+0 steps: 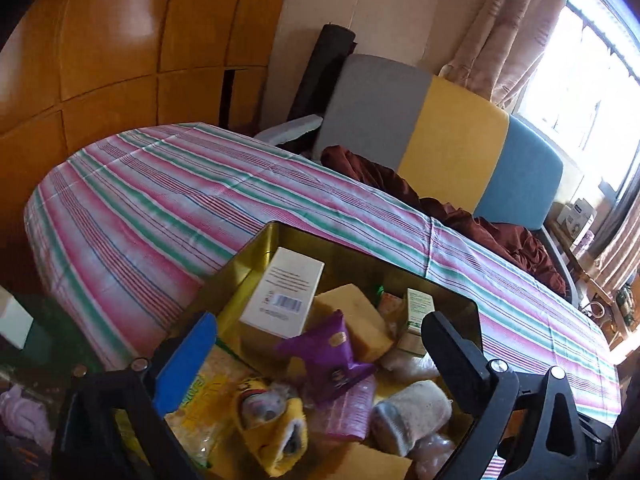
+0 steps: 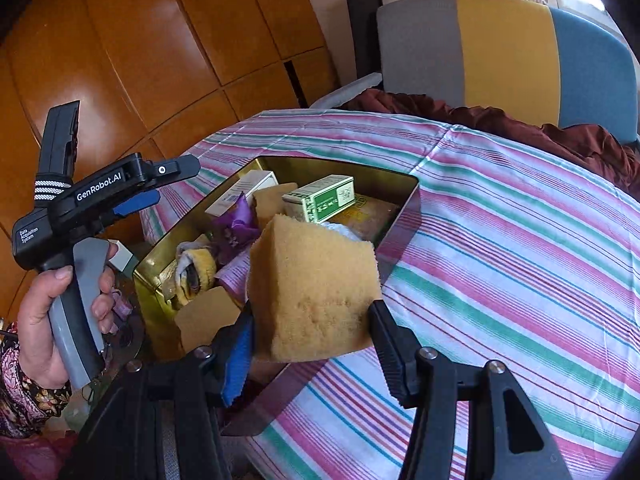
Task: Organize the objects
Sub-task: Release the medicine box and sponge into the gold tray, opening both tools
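Holding its jaws wide apart with nothing between them, the left gripper (image 2: 168, 184) hung at the left edge of the tin (image 2: 412, 196), gripped by a hand (image 2: 44, 312) at the handle. Seen from its own camera, its fingers (image 1: 188, 364) straddled the near corner of the tin (image 1: 276, 236) above a yellow sock (image 1: 268, 420), a purple packet (image 1: 332, 356) and a white box (image 1: 284, 292). No earlier picture shows how it got there, so I judged it simply free and out of the way.

Further right, the tin sat on the striped cloth (image 2: 520, 240), already crowded: a green box (image 2: 324, 198) lay toward the back, and a card flap (image 2: 208, 320) near the front.

Right again, the right gripper (image 2: 310, 336) was clamped on a sponge (image 2: 316, 292), its pads biting the lower sides, the block tilted and poised over the tin's near right rim.

To do the step well, I judged the sponge should go over a gap rather than onto the tilted boxes, low enough that it would not bounce out. The soft block would spring when released, so the jaws should part slowly. The left gripper might stay clear, or steady the rim if the tin slid on the cloth.
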{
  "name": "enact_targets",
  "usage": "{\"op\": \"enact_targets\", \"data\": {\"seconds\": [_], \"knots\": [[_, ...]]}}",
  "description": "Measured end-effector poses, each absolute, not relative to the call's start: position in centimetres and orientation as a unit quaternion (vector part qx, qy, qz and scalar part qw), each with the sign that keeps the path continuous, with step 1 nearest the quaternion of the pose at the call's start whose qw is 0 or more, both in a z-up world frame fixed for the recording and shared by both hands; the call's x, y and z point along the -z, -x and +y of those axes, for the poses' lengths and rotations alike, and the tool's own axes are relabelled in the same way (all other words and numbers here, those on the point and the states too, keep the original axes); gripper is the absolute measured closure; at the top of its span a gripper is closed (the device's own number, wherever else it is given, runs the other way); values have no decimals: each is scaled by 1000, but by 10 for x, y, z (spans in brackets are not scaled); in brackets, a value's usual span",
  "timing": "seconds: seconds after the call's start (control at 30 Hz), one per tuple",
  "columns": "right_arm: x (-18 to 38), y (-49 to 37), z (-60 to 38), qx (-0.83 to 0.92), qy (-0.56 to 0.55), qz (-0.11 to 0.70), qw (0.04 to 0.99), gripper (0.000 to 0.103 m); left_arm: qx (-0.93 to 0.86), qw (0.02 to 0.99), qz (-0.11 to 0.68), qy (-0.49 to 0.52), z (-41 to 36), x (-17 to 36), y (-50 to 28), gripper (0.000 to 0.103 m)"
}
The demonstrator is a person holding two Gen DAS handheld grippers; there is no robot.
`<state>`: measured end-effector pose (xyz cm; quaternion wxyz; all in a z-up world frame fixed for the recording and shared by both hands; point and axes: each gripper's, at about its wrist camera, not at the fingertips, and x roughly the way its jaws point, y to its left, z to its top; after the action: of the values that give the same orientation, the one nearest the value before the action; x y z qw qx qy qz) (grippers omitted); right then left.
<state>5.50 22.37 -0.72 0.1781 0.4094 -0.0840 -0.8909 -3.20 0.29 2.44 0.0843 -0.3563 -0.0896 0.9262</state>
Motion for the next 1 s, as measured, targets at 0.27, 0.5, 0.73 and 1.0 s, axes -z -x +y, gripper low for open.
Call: {"op": "enact_targets", "data": {"seconds": [0.27, 0.5, 0.73, 1.0], "knots": [[3, -49, 180, 880, -422, -65, 205, 48, -935, 40, -72, 346, -26, -45, 11, 0], [3, -35, 141, 874, -439, -31, 204, 47, -943, 11, -43, 330, -38, -58, -2, 0], [10, -20, 112, 864, -453, -25, 219, 47, -955, -15, -25, 294, -51, -73, -16, 0], [13, -10, 118, 878, -452, -27, 154, 32, -953, -28, -1, 302, -49, -74, -18, 0]]}}
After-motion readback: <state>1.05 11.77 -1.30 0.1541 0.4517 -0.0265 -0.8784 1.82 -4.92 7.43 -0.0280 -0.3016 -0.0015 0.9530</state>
